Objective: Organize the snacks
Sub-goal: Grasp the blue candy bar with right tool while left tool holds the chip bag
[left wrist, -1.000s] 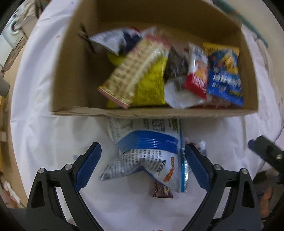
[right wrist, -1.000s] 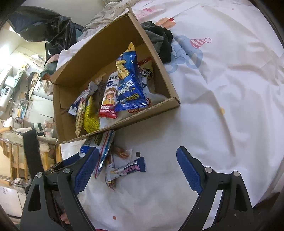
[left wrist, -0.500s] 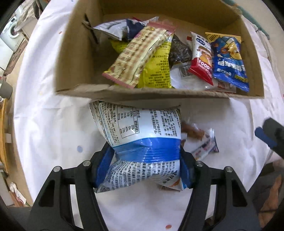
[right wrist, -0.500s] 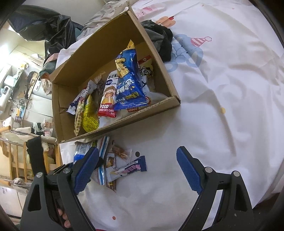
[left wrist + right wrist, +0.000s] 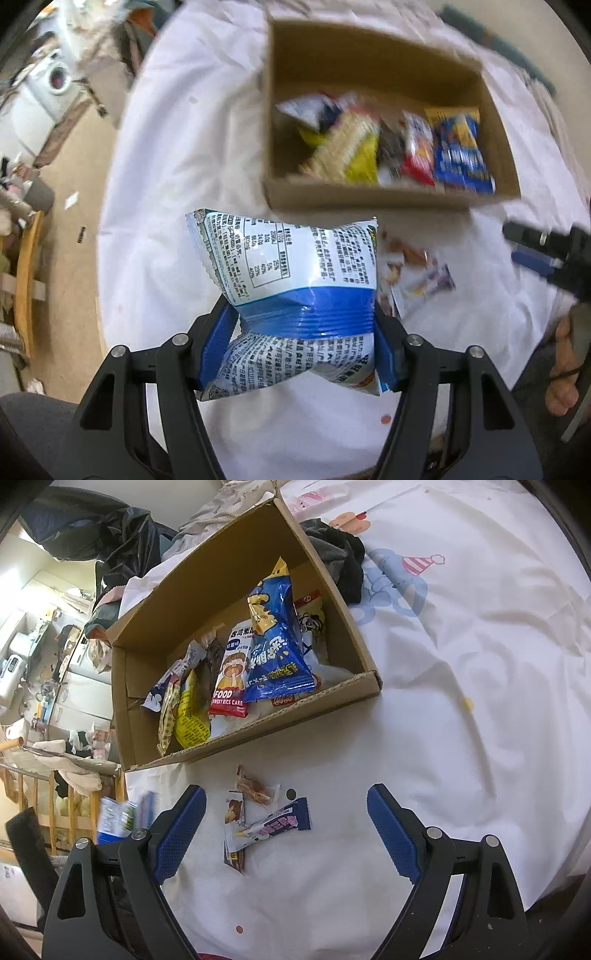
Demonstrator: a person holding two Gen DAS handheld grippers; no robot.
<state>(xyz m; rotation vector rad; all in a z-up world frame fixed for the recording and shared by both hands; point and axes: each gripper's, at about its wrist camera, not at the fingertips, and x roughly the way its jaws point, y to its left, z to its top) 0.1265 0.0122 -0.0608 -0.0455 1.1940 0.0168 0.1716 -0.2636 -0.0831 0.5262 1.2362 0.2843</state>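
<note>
Left gripper clamped on a blue-and-white snack bag, lifted above the white sheet, short of the cardboard box full of packets. Right gripper spread wide and holding nothing, above small wrapped snacks on the sheet just outside the box.
</note>
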